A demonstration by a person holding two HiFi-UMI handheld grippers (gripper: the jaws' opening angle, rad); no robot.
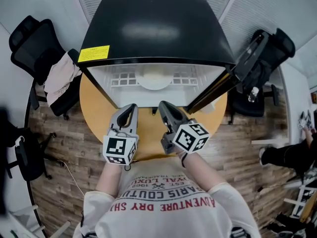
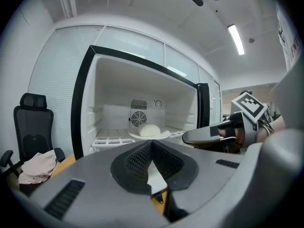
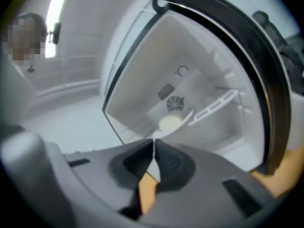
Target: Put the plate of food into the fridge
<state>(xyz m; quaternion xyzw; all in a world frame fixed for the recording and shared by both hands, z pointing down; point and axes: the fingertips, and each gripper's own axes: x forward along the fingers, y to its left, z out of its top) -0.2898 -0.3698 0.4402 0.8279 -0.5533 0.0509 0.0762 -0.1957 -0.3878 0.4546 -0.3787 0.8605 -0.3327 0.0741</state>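
A black mini fridge (image 1: pixel 158 29) stands open on a round wooden table (image 1: pixel 148 138). Inside it, on the white wire shelf (image 1: pixel 124 78), sits a white plate (image 1: pixel 155 79) with a pale round bun (image 2: pixel 151 129) on it. The same plate shows small in the right gripper view (image 3: pixel 170 123). My left gripper (image 1: pixel 131 106) and right gripper (image 1: pixel 163 104) hover side by side over the table, just outside the fridge opening. Both are shut with nothing between the jaws and point at the plate. The left gripper's jaws (image 2: pixel 151 142) meet at the tips, as do the right gripper's (image 3: pixel 153 141).
The fridge door (image 1: pixel 233 78) is swung out to the right, close to the right gripper. A black office chair (image 1: pixel 34 43) with a pale cloth (image 1: pixel 62 76) stands at the left, another chair (image 1: pixel 262 73) behind the door. A person's legs (image 1: pixel 287 155) are at the far right.
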